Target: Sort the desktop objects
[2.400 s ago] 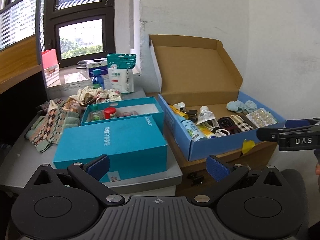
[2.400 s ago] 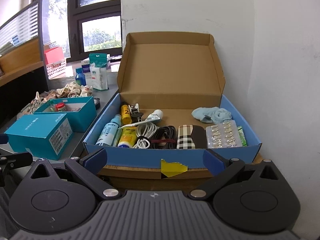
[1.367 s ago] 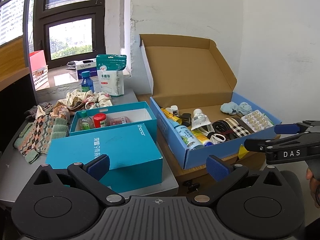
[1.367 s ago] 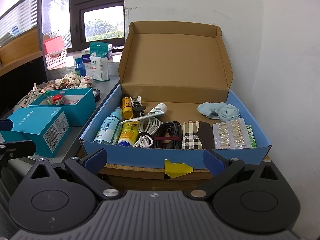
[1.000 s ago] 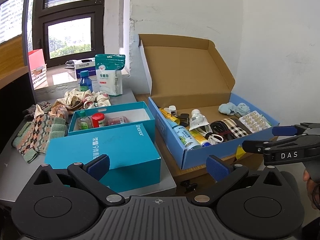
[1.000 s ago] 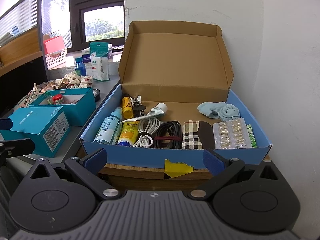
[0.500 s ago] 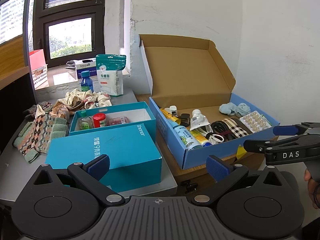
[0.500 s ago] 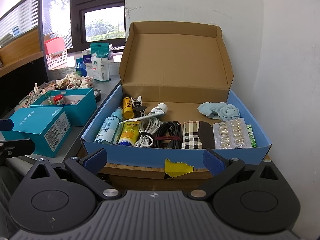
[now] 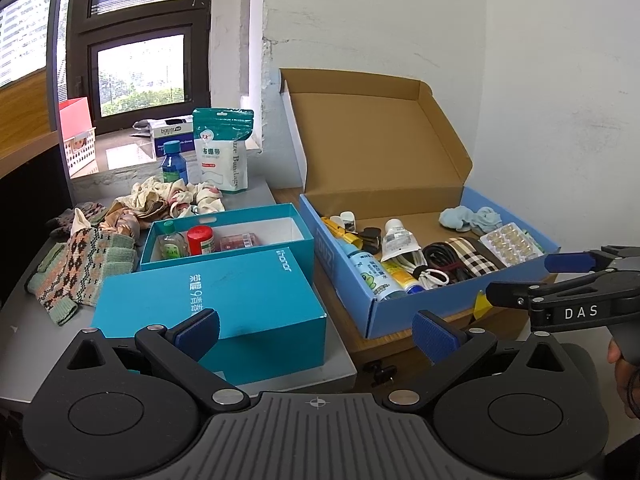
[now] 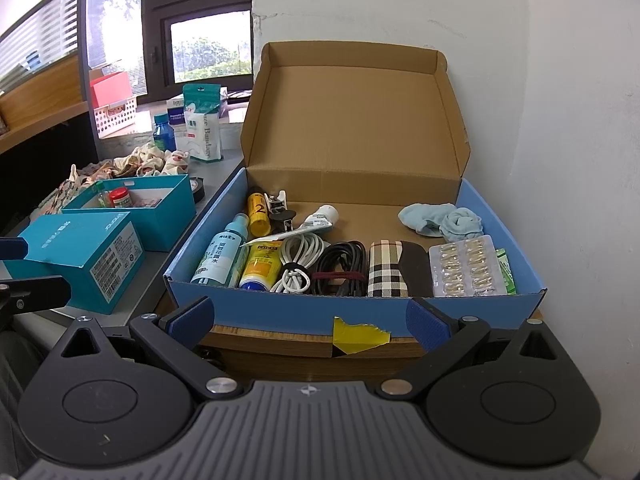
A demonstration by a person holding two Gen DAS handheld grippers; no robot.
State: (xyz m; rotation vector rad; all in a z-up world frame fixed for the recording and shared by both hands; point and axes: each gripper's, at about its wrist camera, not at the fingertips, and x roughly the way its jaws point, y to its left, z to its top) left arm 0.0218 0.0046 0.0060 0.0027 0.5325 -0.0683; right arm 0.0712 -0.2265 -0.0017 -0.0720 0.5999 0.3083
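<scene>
Both claws, left [image 9: 316, 330] and right [image 10: 308, 320], hang spread apart and empty before the open blue cardboard box [image 10: 352, 306], which holds bottles, cables and pill blisters. Knitted gloves [image 9: 80, 268] and crumpled cloths [image 9: 168, 198] lie loose on the grey surface [image 9: 18, 320], so sorting seems barely begun.

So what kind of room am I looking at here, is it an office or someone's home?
Most likely an office corner: a grey desk stands beside a wood-and-glass partition, below a dark-framed window. The open cardboard box of cables and medicines is just desk clutter for sorting.
</scene>
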